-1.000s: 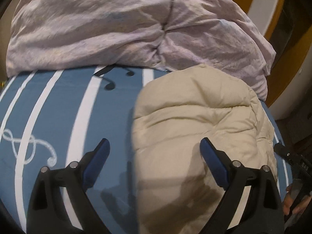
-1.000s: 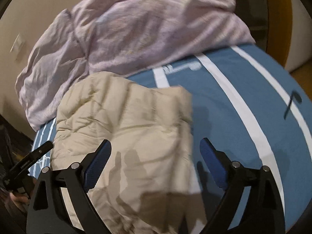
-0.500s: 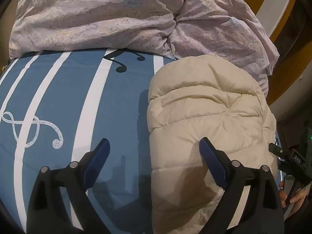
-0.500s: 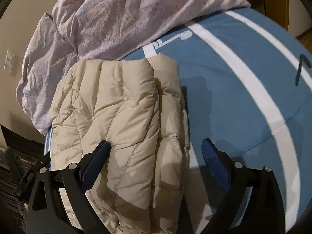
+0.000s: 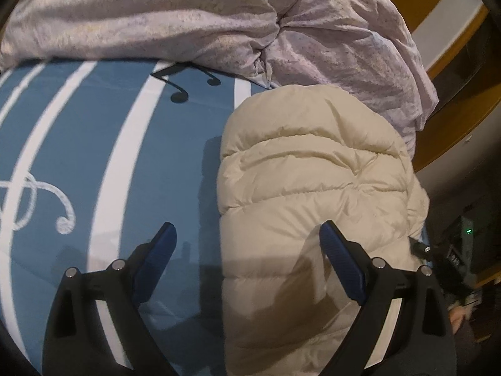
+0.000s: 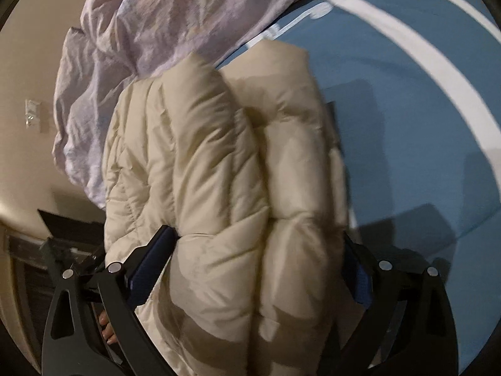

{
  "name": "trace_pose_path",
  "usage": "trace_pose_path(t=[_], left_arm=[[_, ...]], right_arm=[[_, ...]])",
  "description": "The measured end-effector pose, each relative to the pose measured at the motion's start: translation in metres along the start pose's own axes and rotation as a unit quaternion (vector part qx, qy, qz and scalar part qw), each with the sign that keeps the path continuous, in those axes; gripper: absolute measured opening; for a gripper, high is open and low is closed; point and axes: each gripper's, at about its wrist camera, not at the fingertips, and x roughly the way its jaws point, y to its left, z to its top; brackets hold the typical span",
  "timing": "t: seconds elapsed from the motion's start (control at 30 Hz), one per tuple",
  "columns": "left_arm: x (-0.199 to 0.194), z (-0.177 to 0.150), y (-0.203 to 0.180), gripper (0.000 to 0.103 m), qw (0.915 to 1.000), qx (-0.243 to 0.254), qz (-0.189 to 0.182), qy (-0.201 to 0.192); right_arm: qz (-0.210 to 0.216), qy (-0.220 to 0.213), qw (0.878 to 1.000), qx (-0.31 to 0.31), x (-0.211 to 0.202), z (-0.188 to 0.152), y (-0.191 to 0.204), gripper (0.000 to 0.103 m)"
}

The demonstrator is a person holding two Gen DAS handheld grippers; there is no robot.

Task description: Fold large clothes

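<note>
Item: cream quilted puffer jacket (image 5: 316,194), already folded into a thick, narrow bundle with several padded layers stacked; laid on the bed (image 5: 94,163), on a blue cover with white stripes and music-note print, along one side edge, far end close against a heap of crumpled lilac bedding (image 5: 219,22) piled at the far end of the bed. Left tongs (image 5: 247,257): blue-padded fingers spread wide, hovering above the near end of the bundle, one finger over the blue cover, the other over the jacket, gripping nothing. Right tongs (image 6: 260,260): fingers also spread, bracketing the near end of the bundle, padded layers bulging between them; whether the pads press the fabric or merely flank it, unclear, though no squeeze shows. Progress, as judged: main folds appear complete, bundle compact but puffy and slightly uneven. Remaining, probably: a last fold or compression, squaring of edges, or removal to a stack. Other garments awaiting folding: none visible.
</note>
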Motion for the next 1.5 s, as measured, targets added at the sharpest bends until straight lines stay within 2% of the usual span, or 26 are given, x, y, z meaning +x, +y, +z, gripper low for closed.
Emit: trace_pose_path(t=[0.13,0.27,0.4,0.47,0.57,0.67,0.77,0.87,1.03,1.2,1.3,1.37,1.43,1.5], left_arm=[[0.011,0.003,0.006,0.092,0.9987,-0.026,-0.039,0.022],[0.024,0.005,0.013,0.093,0.9947,-0.056,-0.074,0.044],[0.039,0.003,0.023,0.093,0.9849,-0.103,-0.121,0.069],[0.046,0.0,0.027,0.093,0.9777,-0.126,-0.149,0.078],[0.051,-0.001,0.027,0.083,0.97,-0.142,-0.175,0.092],[0.047,0.0,0.029,0.061,0.9677,-0.15,-0.184,0.084],[0.035,0.006,0.033,0.044,0.967,-0.151,-0.191,0.075],[0.018,0.017,0.039,0.038,0.9693,-0.146,-0.189,0.057],[-0.008,0.041,0.054,0.038,0.9754,-0.138,-0.171,0.015],[-0.025,0.064,0.072,0.038,0.9808,-0.134,-0.14,-0.019],[-0.028,0.073,0.083,0.038,0.9829,-0.134,-0.123,-0.03],[-0.026,0.081,0.088,0.038,0.9867,-0.125,-0.097,-0.034],[-0.021,0.086,0.089,0.038,0.9905,-0.114,-0.069,-0.034],[-0.013,0.09,0.089,0.04,0.9939,-0.099,-0.039,-0.027]], right_arm=[[0.022,0.014,1.0,-0.005,0.008,0.002,0.007,0.098],[0.043,0.022,0.999,0.001,0.012,0.004,0.007,0.093],[0.066,0.033,0.997,0.013,0.014,0.005,0.002,0.086],[0.084,0.041,0.995,0.024,0.017,0.006,-0.001,0.079],[0.113,0.05,0.992,0.041,0.022,0.004,-0.006,0.068],[0.149,0.05,0.986,0.045,0.023,0.003,-0.005,0.053],[0.175,0.049,0.983,0.037,0.022,0.005,0.002,0.043],[0.196,0.039,0.98,0.009,0.026,0.013,0.018,0.039],[0.215,0.044,0.975,-0.029,0.042,0.031,0.054,0.039],[0.215,0.058,0.973,-0.054,0.067,0.046,0.087,0.039],[0.204,0.064,0.974,-0.07,0.082,0.058,0.103,0.039],[0.185,0.067,0.977,-0.08,0.093,0.063,0.111,0.039],[0.157,0.068,0.981,-0.089,0.101,0.066,0.117,0.039],[0.119,0.071,0.985,-0.1,0.106,0.065,0.119,0.043]])
